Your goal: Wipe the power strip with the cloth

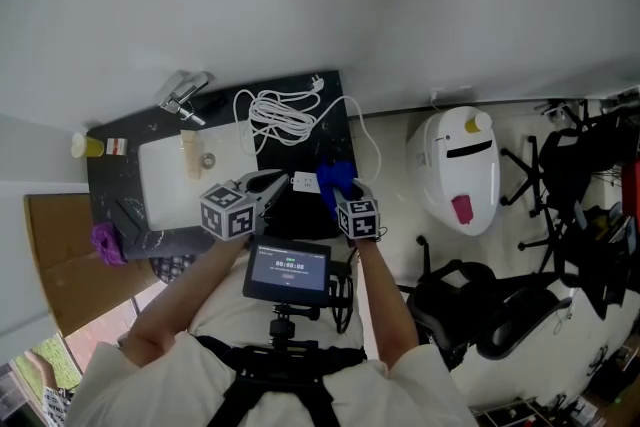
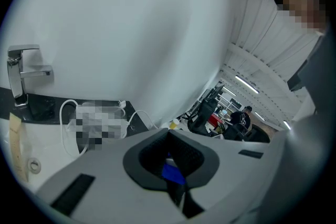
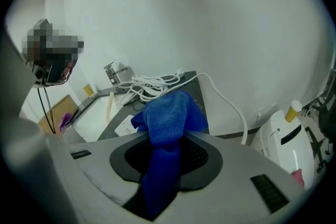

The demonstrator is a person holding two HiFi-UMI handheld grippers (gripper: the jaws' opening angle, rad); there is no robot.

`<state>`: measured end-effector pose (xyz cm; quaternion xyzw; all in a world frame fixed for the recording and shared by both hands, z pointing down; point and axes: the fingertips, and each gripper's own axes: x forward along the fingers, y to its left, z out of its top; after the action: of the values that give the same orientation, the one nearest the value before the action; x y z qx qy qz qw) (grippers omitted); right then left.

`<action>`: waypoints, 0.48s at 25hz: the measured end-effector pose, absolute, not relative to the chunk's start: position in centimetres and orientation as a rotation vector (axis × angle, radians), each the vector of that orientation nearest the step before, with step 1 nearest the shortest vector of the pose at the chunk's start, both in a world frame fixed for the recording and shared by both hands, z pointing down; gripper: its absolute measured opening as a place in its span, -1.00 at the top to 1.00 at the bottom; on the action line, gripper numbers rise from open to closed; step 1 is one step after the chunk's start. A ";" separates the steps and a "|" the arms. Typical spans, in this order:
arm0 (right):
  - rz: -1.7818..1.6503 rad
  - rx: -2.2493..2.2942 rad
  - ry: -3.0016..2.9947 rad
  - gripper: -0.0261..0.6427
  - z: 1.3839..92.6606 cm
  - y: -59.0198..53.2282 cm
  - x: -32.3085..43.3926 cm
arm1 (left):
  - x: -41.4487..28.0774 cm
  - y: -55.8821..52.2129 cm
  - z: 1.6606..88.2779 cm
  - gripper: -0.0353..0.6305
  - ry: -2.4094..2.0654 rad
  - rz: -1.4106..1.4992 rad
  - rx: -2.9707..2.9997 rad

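Right gripper view: right gripper jaws are clamped on the blue cloth, bunch sticking out fwd. Left gripper jaws look pressed together; a blue sliver shows in the slit, prob. the cloth seen beyond, not held. Power strip lies on the dark counter just left of the cloth, apparently untouched; cable coil behind. My read: approach step, wiping not begun. Next I'd lower the cloth onto the strip and stroke lengthwise.

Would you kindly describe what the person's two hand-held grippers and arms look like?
Both the left hand-held gripper and the right hand-held gripper have pale grey bodies with dark pads, each carrying a cube with black-and-white square markers. The person wears a short-sleeved white top.
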<state>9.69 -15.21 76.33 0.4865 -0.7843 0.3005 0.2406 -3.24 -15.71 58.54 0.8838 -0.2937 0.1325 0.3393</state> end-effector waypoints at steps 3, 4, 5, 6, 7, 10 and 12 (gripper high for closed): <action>0.822 1.340 -2.145 0.61 76.4 -15.1 10.3 | -3.0 -15.7 58.6 0.87 -0.765 0.346 2.302; 0.821 1.343 -2.145 0.61 76.4 -15.1 10.5 | -2.9 -15.6 58.6 0.87 -0.766 0.347 2.302; 0.821 1.345 -2.145 0.61 76.5 -15.1 10.7 | -2.8 -15.6 58.6 0.87 -0.766 0.347 2.301; 0.822 1.347 -2.145 0.61 76.5 -15.1 10.9 | -2.7 -15.6 58.6 0.87 -0.767 0.347 2.301; 0.821 1.349 -2.145 0.61 76.5 -15.0 11.1 | -2.6 -15.5 58.6 0.87 -0.768 0.347 2.300; 0.819 1.363 -2.145 0.61 76.4 -15.0 11.8 | -2.6 -15.5 58.5 0.87 -0.776 0.346 2.299; 0.820 1.380 -2.146 0.61 76.3 -15.0 12.4 | -2.6 -15.6 58.5 0.87 -0.784 0.345 2.297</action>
<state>12.35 -15.05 76.30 0.5012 -0.7795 0.2980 0.2288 -2.55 -15.61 58.52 0.8817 -0.3009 0.1323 0.3385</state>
